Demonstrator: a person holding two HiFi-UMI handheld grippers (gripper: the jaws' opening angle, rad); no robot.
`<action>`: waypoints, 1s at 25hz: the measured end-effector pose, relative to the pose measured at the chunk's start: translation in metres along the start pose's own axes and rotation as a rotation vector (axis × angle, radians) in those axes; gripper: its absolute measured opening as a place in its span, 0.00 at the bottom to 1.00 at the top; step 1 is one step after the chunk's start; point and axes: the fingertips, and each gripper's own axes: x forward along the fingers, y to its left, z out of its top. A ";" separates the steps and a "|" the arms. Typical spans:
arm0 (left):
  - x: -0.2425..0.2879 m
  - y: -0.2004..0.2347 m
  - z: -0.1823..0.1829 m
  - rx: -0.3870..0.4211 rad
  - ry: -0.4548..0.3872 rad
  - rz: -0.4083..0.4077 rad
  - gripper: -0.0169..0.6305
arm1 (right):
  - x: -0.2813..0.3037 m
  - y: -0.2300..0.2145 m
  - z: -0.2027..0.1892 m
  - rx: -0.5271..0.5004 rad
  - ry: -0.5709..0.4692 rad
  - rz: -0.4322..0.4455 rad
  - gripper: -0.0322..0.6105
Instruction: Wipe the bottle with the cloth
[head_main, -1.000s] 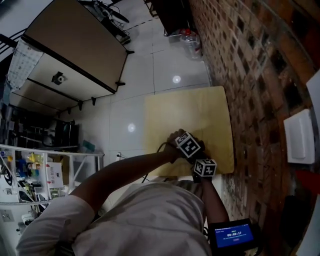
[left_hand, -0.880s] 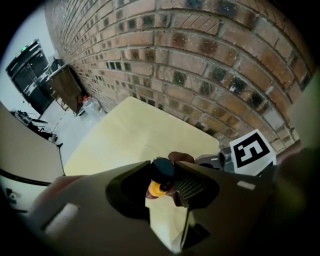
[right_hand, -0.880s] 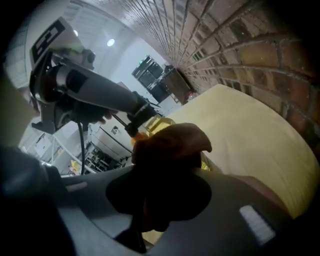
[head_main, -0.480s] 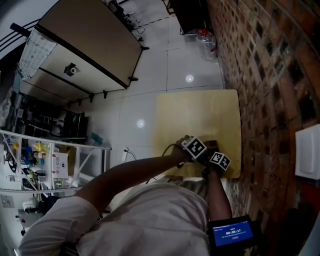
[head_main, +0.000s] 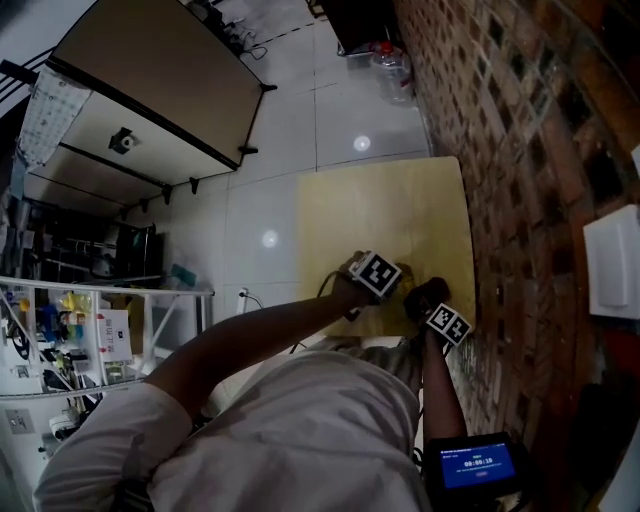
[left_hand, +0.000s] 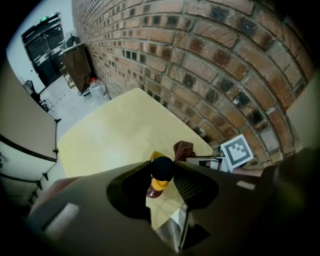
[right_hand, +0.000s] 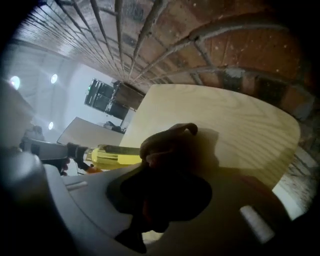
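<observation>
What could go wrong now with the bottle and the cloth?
1. The left gripper holds the bottle only by its black cap, its jaws having just closed further on it. A hard push from the cloth in the right gripper might twist it loose.
2. Both grippers work close to the table's near edge, so a dropped bottle could roll off.
</observation>
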 end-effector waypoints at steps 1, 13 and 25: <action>0.001 -0.003 -0.005 -0.054 0.022 -0.035 0.27 | -0.005 -0.001 0.001 -0.013 -0.014 0.004 0.19; -0.011 0.023 -0.016 -0.518 0.020 -0.111 0.27 | -0.034 0.156 -0.016 -0.333 -0.086 0.373 0.19; -0.017 0.020 -0.009 -0.432 0.016 -0.059 0.27 | -0.026 0.075 0.002 -0.281 -0.106 0.195 0.19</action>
